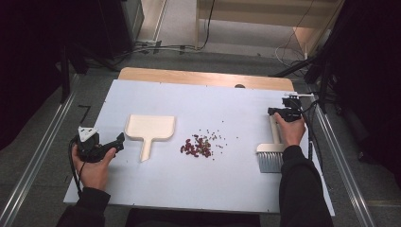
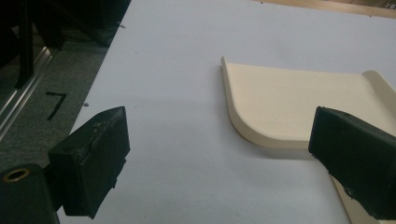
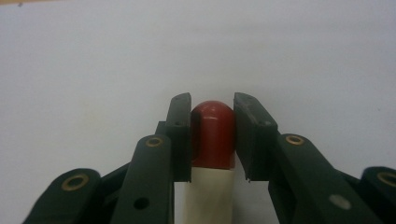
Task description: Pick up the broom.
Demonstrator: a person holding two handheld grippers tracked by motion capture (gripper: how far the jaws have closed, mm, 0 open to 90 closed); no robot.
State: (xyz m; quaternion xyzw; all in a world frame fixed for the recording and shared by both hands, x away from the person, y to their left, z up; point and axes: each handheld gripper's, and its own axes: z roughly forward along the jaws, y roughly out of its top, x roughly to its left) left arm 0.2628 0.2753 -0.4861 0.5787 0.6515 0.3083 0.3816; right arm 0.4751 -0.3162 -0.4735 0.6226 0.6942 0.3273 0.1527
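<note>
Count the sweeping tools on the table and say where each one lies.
2. The cream dustpan lies left of the crumb pile, untouched ahead of the open left gripper. The brush lies at the right, its red-tipped handle clamped in the right gripper.

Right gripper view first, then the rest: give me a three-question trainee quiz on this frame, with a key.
1. True or false: the right gripper is shut on the brush handle.
2. What lies between the dustpan and the brush?
3. The left gripper is: A open, holding nothing; B shut on the dustpan; C shut on the brush.

Key: 1 true. 2 a small pile of red bits. 3 A.
</note>
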